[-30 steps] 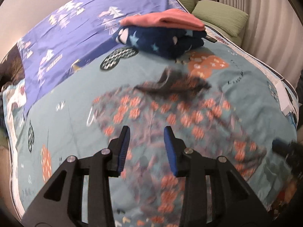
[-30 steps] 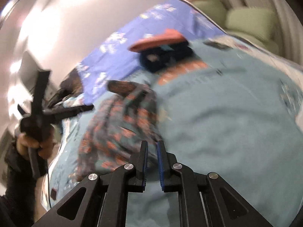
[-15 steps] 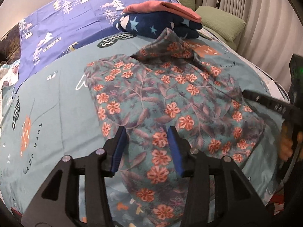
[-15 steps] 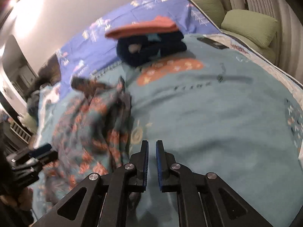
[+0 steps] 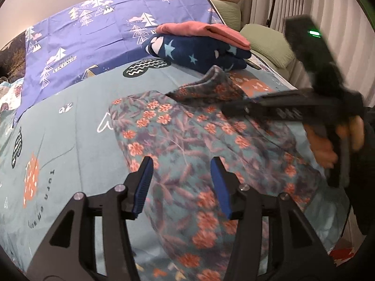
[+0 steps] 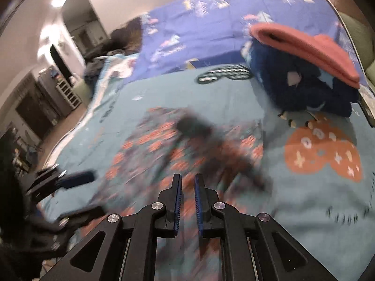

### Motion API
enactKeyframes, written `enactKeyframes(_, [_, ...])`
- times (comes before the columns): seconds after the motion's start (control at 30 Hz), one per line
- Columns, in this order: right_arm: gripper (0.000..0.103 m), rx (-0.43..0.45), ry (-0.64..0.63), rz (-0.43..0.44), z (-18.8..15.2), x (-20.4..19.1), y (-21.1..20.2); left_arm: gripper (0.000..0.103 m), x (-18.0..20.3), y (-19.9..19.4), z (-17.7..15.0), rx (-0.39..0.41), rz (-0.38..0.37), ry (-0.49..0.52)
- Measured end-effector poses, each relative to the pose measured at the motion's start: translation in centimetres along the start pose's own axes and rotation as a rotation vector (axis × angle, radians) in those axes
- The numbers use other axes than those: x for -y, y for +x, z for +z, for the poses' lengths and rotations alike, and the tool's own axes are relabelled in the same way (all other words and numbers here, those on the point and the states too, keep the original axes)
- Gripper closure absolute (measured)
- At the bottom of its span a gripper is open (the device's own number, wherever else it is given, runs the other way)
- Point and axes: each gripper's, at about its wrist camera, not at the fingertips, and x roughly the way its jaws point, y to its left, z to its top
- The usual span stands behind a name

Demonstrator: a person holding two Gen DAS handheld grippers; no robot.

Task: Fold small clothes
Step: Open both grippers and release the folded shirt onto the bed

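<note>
Left gripper (image 5: 181, 185), jaws just widened and empty, over the floral garment (image 5: 187, 145); right gripper (image 6: 187, 199) nearly shut, empty: smooth flat before you fold.

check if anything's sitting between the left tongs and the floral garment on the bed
Nothing visible is in the way. The left tongs, whose jaws have just been opening, are empty just above the floral garment. The folded stack lies beyond it, and the right tongs reach in from the side.
</note>
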Motion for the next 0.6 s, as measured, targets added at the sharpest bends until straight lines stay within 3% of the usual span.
enactKeyframes(0.07, [0.093,0.033,0.108,-0.154,1.7,3.8,1.0,0.051,-0.9,0.9,0.4,-0.004,0.013,-0.012])
enactKeyframes(0.13, [0.09,0.046,0.206,-0.244,1.9,6.8,1.0,0.051,-2.0,1.7,0.5,-0.017,0.022,-0.042])
enactKeyframes(0.17, [0.09,0.058,0.245,-0.244,1.6,8.0,0.2,0.051,-2.6,2.1,0.4,-0.024,0.022,-0.063])
enactKeyframes(0.37, [0.09,0.069,0.22,-0.174,-1.1,7.9,-3.2,0.049,-5.6,2.5,-0.9,-0.027,0.005,-0.177])
enactKeyframes(0.53, [0.089,0.097,0.134,0.052,-3.3,3.5,-6.2,0.047,-5.8,1.3,-2.1,-0.022,-0.025,-0.211])
enactKeyframes(0.6, [0.085,0.061,0.067,0.15,-4.1,1.4,-5.9,0.045,-5.4,1.2,-2.7,-0.025,-0.04,-0.194])
